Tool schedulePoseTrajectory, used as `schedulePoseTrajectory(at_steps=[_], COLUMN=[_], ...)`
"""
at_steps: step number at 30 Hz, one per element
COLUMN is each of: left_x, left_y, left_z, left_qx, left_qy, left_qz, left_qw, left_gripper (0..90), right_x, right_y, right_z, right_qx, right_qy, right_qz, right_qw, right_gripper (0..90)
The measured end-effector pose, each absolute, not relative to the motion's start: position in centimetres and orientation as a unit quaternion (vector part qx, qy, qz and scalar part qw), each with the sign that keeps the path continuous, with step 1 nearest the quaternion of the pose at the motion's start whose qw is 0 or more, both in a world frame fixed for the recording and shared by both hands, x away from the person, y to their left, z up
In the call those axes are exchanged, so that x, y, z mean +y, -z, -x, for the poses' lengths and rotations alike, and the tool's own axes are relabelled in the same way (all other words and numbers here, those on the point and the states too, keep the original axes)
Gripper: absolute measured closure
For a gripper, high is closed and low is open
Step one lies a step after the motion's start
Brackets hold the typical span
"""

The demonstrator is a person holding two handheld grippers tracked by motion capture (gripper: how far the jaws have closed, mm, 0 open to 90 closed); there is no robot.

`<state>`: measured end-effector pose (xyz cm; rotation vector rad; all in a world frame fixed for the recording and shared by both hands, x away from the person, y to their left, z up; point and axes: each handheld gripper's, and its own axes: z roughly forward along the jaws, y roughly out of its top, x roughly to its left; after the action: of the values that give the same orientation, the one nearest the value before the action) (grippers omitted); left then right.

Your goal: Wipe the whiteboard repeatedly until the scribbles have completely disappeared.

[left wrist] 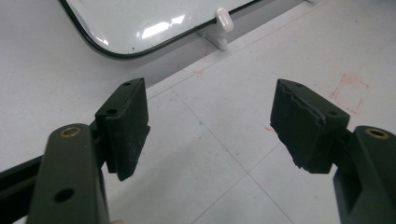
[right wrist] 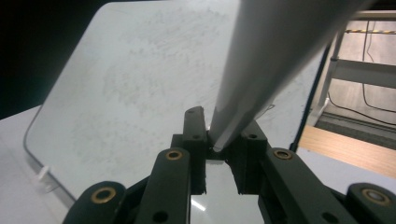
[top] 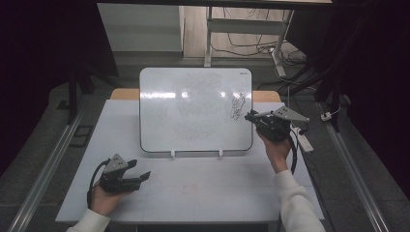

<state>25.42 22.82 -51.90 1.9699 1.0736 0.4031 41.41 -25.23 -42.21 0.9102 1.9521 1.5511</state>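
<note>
Both black two-jaw grippers sit low in the high view: the left gripper, at lower left over the white table, has its jaws spread wide with nothing between them, while the right gripper, at right of centre, is clamped on a slim white marker-like stick. Behind them, the glossy white rounded-corner whiteboard leans tilted at mid-frame. Its right edge carries a small dark scribble, just beside the right gripper's tip.

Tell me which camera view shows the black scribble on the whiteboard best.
The high view: the scribble sits whole near the whiteboard's right edge, just left of the right gripper. The right gripper view catches only a thin trace of it beside the white object in its jaws. The left gripper view shows the board's bottom corner.
</note>
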Motion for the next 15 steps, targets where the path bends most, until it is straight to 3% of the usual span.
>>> schedulePoseTrajectory(at_steps=[6,15], left_x=[22.8,22.7], left_y=[51.8,51.9], left_z=[-25.3,-25.3], left_qx=[0.432,0.429], left_qy=[-0.16,-0.158], left_qz=[-0.781,-0.782], left_qw=[0.422,0.423], left_gripper=[28.9,28.9], right_x=[-24.9,-23.5], right_y=[41.5,40.4], right_z=[-43.5,-49.4], right_qx=[0.699,0.685], right_qy=[-0.58,-0.575], right_qz=[-0.334,-0.357], right_qw=[0.252,0.269], right_gripper=[77.1,77.2])
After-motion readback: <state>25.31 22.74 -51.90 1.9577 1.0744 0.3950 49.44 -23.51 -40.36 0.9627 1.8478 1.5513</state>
